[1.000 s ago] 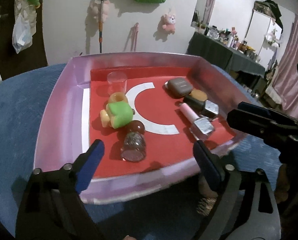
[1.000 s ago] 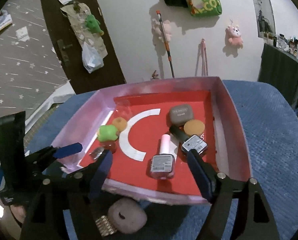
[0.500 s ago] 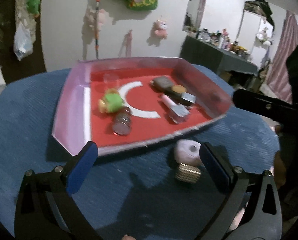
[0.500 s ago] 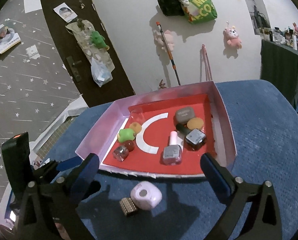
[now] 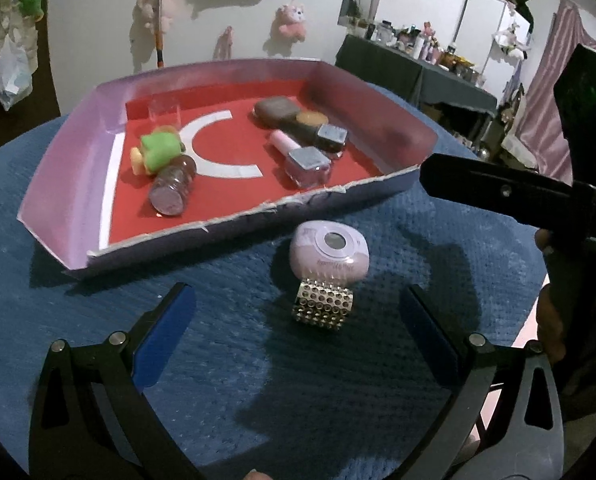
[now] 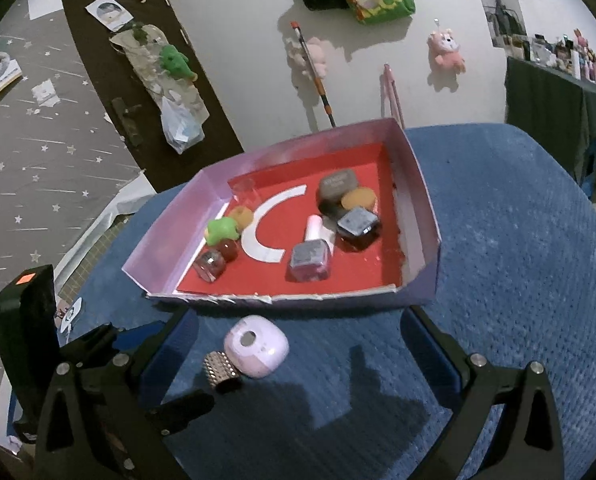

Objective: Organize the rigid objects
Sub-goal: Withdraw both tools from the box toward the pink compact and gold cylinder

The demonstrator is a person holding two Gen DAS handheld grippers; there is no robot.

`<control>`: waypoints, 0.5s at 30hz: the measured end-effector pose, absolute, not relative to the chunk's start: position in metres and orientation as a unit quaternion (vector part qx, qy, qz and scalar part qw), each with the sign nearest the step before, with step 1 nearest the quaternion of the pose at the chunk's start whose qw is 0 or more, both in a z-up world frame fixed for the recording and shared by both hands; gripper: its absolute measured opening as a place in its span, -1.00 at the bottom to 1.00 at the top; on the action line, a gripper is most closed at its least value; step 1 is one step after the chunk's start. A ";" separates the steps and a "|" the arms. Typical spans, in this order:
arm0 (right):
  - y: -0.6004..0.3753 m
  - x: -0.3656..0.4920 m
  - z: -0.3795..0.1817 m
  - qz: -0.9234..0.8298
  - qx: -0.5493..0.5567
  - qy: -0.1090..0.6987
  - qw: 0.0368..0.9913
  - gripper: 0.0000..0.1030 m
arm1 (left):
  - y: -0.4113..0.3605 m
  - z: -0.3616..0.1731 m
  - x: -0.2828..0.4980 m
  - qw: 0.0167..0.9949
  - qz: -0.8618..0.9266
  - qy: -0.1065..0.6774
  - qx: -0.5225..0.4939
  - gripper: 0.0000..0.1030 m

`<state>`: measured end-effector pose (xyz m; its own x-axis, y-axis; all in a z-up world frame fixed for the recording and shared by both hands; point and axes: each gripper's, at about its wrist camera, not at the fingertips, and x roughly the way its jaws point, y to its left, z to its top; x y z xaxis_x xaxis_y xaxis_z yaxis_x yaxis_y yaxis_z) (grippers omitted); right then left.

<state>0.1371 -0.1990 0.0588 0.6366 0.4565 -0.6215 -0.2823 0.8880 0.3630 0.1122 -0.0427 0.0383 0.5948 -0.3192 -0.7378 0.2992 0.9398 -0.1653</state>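
Note:
A lilac box (image 5: pixel 61 184) (image 6: pixel 169 232) with a red floor sits on the blue cloth. Inside lie a green toy (image 5: pixel 159 152), a glittery round jar (image 5: pixel 169 198), a pink nail-polish bottle (image 5: pixel 302 160) (image 6: pixel 312 252), a dark one (image 5: pixel 322 136) and a grey case (image 5: pixel 275 108). In front of the box, on the cloth, lie a lilac earbud case (image 5: pixel 330 252) (image 6: pixel 257 346) and a studded gold cuff (image 5: pixel 324 304) (image 6: pixel 221 372). My left gripper (image 5: pixel 298 344) is open, just short of the cuff. My right gripper (image 6: pixel 298 348) is open, with the case and cuff near its left finger.
The blue cloth (image 6: pixel 518 260) spreads to the right of the box. The other gripper's black arm (image 5: pixel 510 192) crosses the right side of the left wrist view. A dark door (image 6: pixel 137 80) and a wall with plush toys stand behind.
Both grippers have pulled back from the box and opened wider. The lilac case and gold cuff, earlier under the box's front edge in view, now lie ahead of the fingers.

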 end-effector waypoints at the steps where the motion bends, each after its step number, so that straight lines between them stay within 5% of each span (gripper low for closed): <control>1: -0.199 0.137 0.057 0.205 0.116 0.375 0.897 1.00 | -0.043 0.036 0.113 0.892 -0.172 0.418 -0.013 1.00; 15: -0.204 0.131 0.046 0.193 0.119 0.387 0.894 1.00 | -0.033 0.021 0.122 0.901 -0.100 0.423 0.011 1.00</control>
